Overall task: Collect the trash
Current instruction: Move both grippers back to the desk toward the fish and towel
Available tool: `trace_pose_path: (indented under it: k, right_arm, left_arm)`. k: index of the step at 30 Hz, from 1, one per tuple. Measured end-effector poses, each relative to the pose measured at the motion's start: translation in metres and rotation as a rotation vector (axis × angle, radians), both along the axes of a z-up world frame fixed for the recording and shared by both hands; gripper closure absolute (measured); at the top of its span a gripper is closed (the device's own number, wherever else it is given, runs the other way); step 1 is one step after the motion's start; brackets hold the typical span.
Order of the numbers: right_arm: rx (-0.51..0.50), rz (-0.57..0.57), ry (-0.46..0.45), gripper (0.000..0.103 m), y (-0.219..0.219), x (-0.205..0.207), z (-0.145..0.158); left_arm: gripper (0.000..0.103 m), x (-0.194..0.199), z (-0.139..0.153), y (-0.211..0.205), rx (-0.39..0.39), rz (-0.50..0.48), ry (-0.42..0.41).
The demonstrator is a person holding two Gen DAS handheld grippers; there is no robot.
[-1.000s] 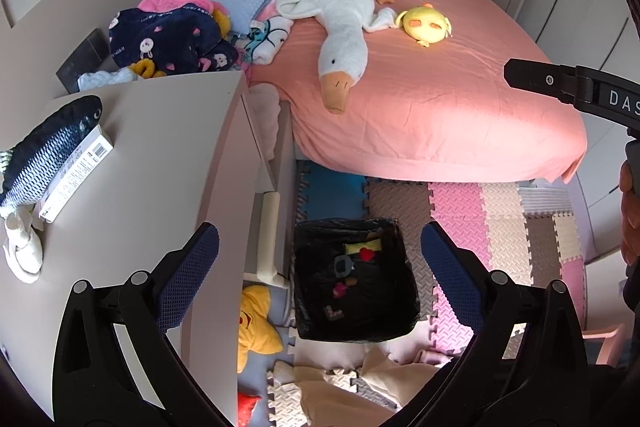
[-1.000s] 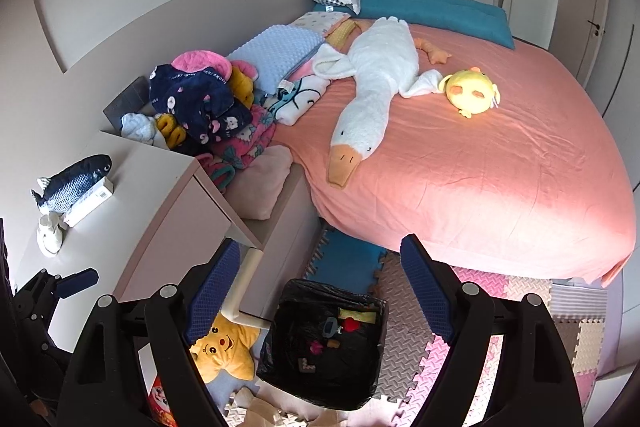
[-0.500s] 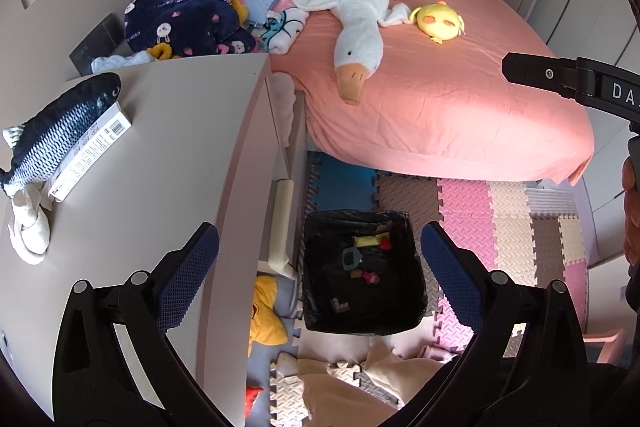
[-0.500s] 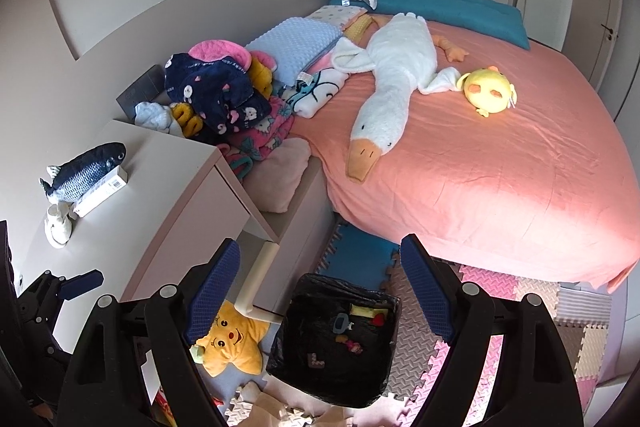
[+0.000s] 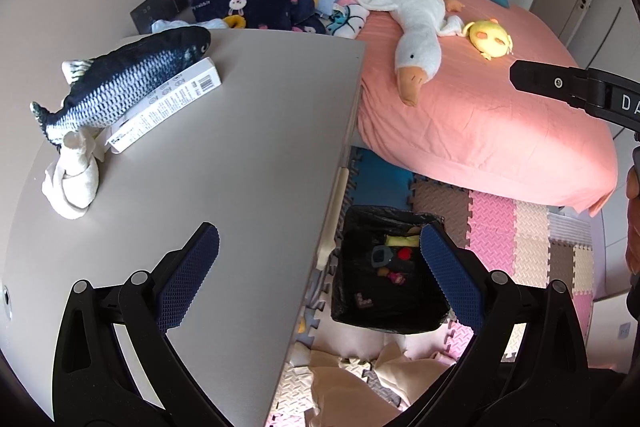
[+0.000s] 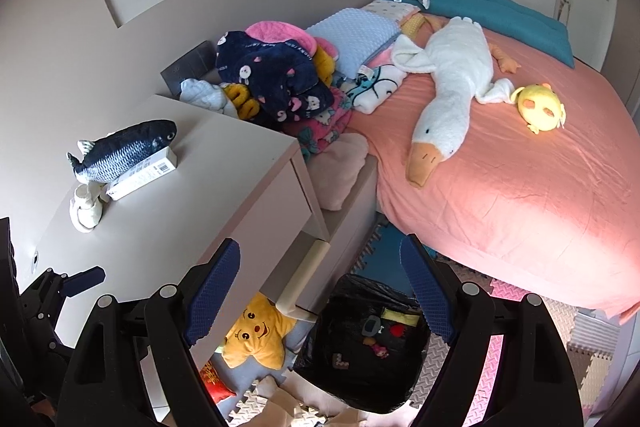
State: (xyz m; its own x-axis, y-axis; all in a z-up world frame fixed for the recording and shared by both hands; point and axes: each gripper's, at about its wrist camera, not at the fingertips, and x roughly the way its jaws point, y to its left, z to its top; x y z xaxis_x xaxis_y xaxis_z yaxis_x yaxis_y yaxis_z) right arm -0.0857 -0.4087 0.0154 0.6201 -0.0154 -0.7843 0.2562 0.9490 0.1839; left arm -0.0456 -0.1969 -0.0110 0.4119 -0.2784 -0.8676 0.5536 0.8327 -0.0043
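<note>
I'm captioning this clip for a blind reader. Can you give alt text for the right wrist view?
The open right gripper hangs empty above a black-lined trash bin on foam floor mats, between a beige cabinet and a pink bed. A toy fish lies on the cabinet.

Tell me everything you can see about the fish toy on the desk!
The fish toy looks like a soft plush printed with real-looking scales: dark navy back, silvery-blue sides, pale belly, a small eye and a fanned tail. It lies on its side, draped over a long white box with a barcode, head toward the bed, tail toward the wall. Its tail end rests by a knotted white cloth. All of it sits on the beige desk top. No gripper touches it.
</note>
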Motion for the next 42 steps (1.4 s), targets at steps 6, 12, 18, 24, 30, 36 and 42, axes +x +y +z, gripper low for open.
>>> trace_pose_path:
  k: [6,12,18,24,30,36,42]
  right_arm:
    - [0.003,0.072,-0.007,0.02,0.03,0.025,0.003]
    - [0.003,0.147,-0.01,0.02,0.062,0.049,0.004]
    - [0.003,0.21,-0.012,0.02,0.09,0.071,0.005]
    - [0.003,0.263,-0.011,0.02,0.115,0.089,0.005]
    - [0.009,0.299,-0.005,0.02,0.135,0.11,0.005]
    - [0.002,0.329,-0.012,0.02,0.16,0.133,0.009]
    - [-0.007,0.363,-0.013,0.02,0.182,0.157,0.011]
  left_arm:
    - [0.006,0.013,0.002,0.034,0.004,0.074,-0.005]
    - [0.006,0.023,0.002,0.07,0.005,0.16,-0.003]
    - [0.006,0.03,0.001,0.102,-0.002,0.245,0.001]
    - [0.006,0.038,0.001,0.126,0.0,0.294,0.003]
    - [0.006,0.05,-0.001,0.148,-0.001,0.333,0.005]
    - [0.006,0.069,-0.003,0.171,-0.01,0.38,0.005]
    - [0.006,0.09,-0.008,0.186,-0.016,0.403,0.018]
